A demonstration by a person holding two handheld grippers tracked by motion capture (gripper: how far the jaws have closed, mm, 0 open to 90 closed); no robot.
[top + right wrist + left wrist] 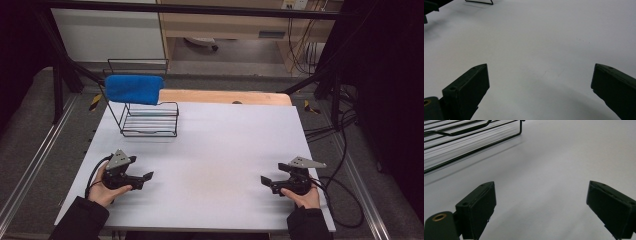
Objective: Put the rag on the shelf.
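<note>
Jaws spread wide and holding nothing: both the left gripper (pixel 146 176) and the right gripper (pixel 265 180) rest low on the white worktop (pixel 215 150), each gripped by a hand in a dark sleeve at the near edge. Seen in the left gripper view, that gripper (pixel 541 207) has bare white surface between its two black jaws, with the base of the black wire rack (pixel 461 142) just ahead and to one side. Bare worktop likewise lies between the jaws of the right gripper (pixel 539 90) in its own view. From the high view, the two grippers sit well apart, pointing inward toward each other. A blue towel (pixel 134 89) hangs draped over the top rail of the wire rack (pixel 150 120), which stands at the far left of the worktop, nearer the left gripper and well away from the right one.
</note>
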